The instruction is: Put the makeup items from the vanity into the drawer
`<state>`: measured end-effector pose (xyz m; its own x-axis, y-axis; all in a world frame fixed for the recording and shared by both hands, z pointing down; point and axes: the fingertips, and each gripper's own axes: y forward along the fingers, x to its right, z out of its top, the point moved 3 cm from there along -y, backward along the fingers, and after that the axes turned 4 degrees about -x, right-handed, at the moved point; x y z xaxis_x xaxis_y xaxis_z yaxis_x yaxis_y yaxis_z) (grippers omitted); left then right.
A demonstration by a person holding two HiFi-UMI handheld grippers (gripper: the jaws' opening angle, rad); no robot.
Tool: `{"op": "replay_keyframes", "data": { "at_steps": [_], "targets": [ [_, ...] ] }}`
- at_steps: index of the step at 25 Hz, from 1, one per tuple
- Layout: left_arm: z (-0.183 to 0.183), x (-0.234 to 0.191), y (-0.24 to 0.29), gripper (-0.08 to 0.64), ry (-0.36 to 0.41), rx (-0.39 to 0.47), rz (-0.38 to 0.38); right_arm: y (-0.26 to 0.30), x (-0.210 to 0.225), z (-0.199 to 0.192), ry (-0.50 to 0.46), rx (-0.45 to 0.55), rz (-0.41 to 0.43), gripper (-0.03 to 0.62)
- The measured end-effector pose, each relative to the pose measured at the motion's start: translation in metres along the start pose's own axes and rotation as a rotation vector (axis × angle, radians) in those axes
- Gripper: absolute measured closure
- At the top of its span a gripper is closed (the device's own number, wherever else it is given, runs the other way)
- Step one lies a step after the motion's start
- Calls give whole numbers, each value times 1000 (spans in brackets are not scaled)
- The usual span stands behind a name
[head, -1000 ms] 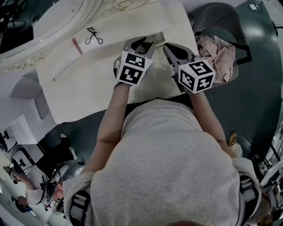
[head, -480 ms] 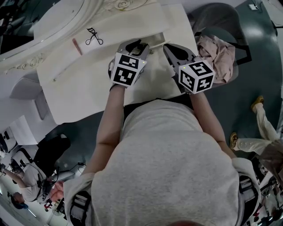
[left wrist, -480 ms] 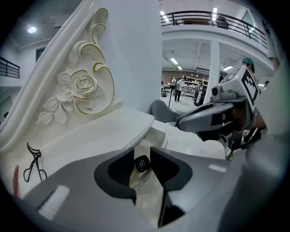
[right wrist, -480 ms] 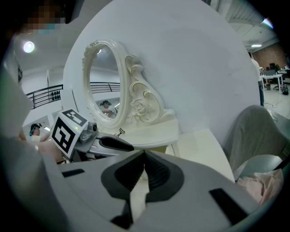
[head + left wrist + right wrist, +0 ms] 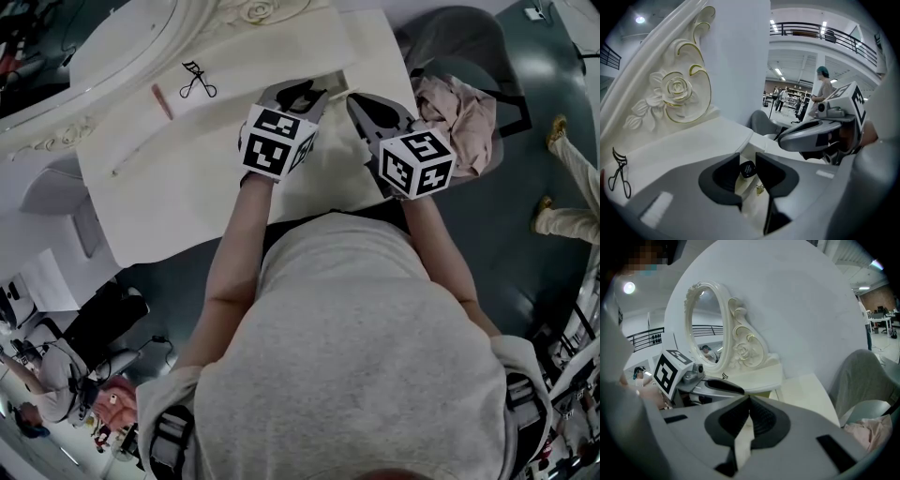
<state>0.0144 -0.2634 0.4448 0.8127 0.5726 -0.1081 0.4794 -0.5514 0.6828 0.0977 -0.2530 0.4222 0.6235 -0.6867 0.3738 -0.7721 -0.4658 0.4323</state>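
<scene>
Head view: a white table (image 5: 178,192) with a raised back tier. Both claws are at the tier's front edge, side by side but apart.

Left claw (image 5: 747,162): clenched on a small black makeup item (image 5: 748,169), which spans the gap between the tips. The grip is judged from the fit, and the contact itself is not crisp. Below the item, through the gap, is the cream inside of the drawer (image 5: 751,211). A small gold piece (image 5: 760,189) is also there, but whether it lies in the drawer cannot be told.

Right claw (image 5: 749,401): clenched, tips meeting, with nothing between them. It sits at three o'clock of the left claw in the head view.

Remaining items, all on the back tier:
- An eyelash curler (image 5: 197,80) lies at ten o'clock of the left claw, well apart from it.
- A pink stick (image 5: 163,99) lies just beside the curler, at its seven o'clock.

Surroundings: the oval mirror (image 5: 705,329) stands behind the tier. A pink garment (image 5: 461,112) lies on a grey chair at three o'clock of the right claw.
</scene>
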Motion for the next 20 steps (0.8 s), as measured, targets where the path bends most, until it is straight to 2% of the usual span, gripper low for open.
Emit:
{"op": "replay_keyframes", "data": {
  "at_steps": [3,7,20],
  "targets": [
    [3,1,2,449,1,4,14,0,0,-1,2,0,0,584],
    [-8,3,7,446,63,-67,41,-1,0,-1,4,3,-4,584],
    [-13,-6,1,446,109,-106,120,-2,-1,-1,1,1,0,584]
  ]
}}
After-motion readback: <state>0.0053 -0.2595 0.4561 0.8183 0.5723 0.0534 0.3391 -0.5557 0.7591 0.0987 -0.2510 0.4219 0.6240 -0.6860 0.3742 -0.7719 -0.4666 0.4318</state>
